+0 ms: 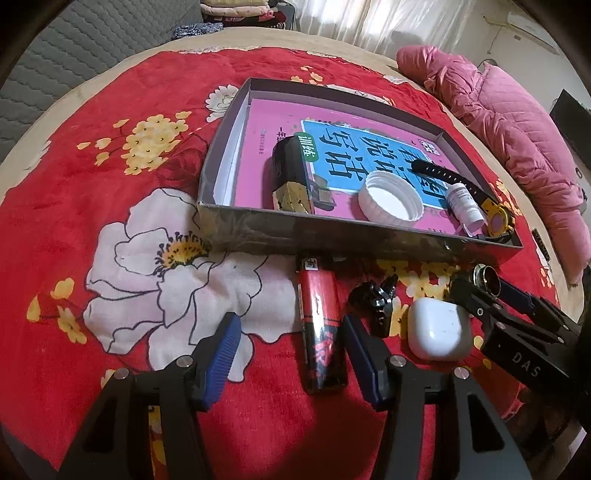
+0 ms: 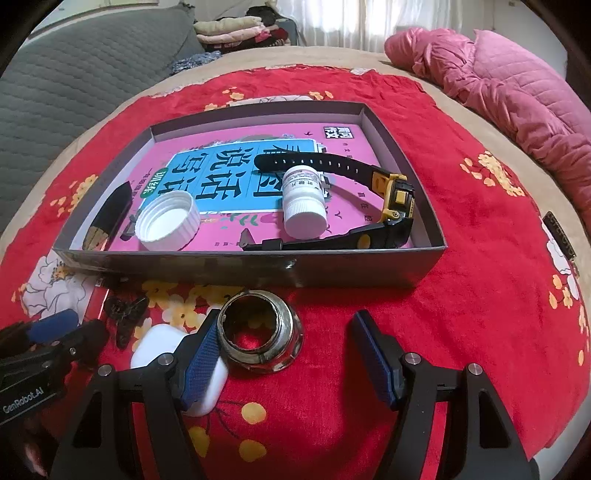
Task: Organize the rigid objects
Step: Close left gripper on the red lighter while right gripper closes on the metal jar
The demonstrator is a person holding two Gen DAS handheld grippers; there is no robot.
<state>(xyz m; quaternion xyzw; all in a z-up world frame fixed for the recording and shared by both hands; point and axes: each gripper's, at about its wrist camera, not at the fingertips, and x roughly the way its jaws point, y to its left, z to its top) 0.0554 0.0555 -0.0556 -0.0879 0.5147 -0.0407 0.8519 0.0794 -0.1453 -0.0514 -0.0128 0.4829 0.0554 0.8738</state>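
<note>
A grey shallow box on the red floral cloth holds a pink book, a white lid, a white pill bottle, a black-and-yellow watch and a black-and-gold box. In front of it lie a red-and-black lighter, a black hair clip, a white earbud case and a metal ring. My left gripper is open around the lighter. My right gripper is open, its left finger against the ring.
A pink quilted blanket lies at the right. A grey quilted sofa and folded clothes are at the back left. The red cloth has bare room right of the box.
</note>
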